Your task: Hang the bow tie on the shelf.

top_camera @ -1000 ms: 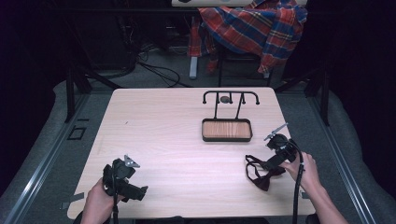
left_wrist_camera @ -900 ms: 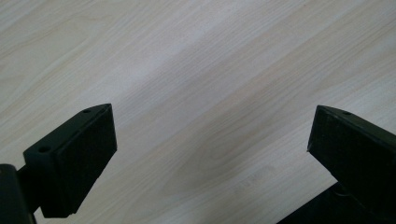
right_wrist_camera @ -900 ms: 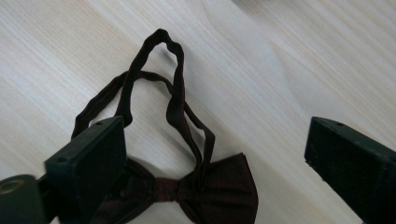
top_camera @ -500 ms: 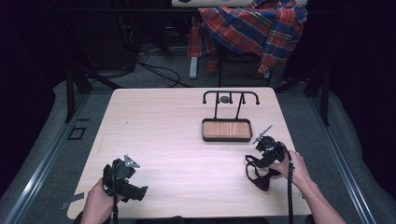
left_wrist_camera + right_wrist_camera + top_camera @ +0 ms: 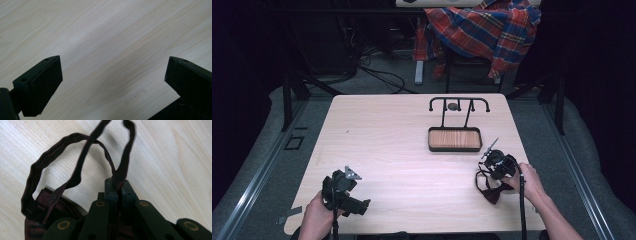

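At the lower right of the high view the right hand (image 5: 528, 181) reaches in, tilting the right gripper (image 5: 488, 165) down toward the table (image 5: 387, 140). Its jaws have just been closing and now pinch the strap (image 5: 119, 178) of the dark bow tie (image 5: 490, 187), which lies at the table's lower right below the tray (image 5: 455, 139). Since the earlier frames this gripper has dropped lower. At the lower left, the left gripper (image 5: 112, 75) stays spread over bare wood.

Wooden tray (image 5: 454, 139) under black rack (image 5: 459, 102) on table (image 5: 387, 145); plaid cloth (image 5: 484, 30) beyond.
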A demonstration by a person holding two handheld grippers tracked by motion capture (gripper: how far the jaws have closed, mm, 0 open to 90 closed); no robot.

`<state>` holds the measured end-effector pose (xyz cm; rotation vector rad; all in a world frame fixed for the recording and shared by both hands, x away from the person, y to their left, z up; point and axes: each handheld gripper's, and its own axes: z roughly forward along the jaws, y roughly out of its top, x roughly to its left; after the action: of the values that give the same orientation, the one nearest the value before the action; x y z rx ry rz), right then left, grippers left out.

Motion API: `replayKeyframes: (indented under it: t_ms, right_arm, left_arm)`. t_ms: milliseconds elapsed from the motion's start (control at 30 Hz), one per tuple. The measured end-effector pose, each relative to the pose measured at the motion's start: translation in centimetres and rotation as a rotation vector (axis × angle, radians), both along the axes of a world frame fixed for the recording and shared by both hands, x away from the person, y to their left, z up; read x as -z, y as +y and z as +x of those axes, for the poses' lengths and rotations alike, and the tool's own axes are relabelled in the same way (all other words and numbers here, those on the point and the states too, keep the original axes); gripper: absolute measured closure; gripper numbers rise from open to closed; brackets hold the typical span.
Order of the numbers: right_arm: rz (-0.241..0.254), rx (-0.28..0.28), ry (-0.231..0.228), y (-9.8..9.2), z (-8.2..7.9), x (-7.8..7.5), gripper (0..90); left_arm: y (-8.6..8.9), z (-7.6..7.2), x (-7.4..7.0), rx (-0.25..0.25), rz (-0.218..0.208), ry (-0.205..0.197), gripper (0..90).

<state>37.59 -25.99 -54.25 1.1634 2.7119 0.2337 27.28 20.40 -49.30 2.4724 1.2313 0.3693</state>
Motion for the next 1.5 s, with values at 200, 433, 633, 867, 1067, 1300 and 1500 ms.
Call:
replayKeyframes:
  t_ms: [200, 433, 633, 867, 1067, 1300, 1500]
  right_arm:
    - [-0.029, -0.017, -0.026, -0.2, -0.2, -2.1, 88.9]
    - [0.009, -0.001, -0.12, 0.0, -1.0, -3.5, 89.2]
    - [0.032, -0.002, -0.17, -0.2, -1.4, -5.0, 89.3]
    - [0.052, 0.005, -0.217, -0.3, -1.5, -6.2, 89.3]
    - [0.083, 0.017, -0.281, 0.0, -1.2, -7.5, 89.3]
    - [0.092, 0.014, -0.301, 0.1, -1.0, -8.0, 89.3]
    - [0.092, 0.011, -0.319, 0.3, -0.9, -8.7, 89.3]
  left_arm:
    - [0.0, 0.0, 0.0, 0.002, 0.002, 0.001, 1.4]
    - [0.0, 0.0, 0.0, 0.003, 0.005, 0.0, 1.4]
    - [-0.1, -0.1, 0.0, 0.004, 0.008, -0.003, 1.5]
    - [-0.2, -0.1, 0.0, 0.005, 0.01, -0.005, 1.5]
    - [-0.2, -0.1, 0.0, 0.005, 0.013, -0.002, 1.5]
    - [-0.2, -0.1, 0.0, 0.005, 0.014, -0.002, 1.5]
    - [-0.2, -0.1, 0.0, 0.003, 0.013, -0.002, 1.5]
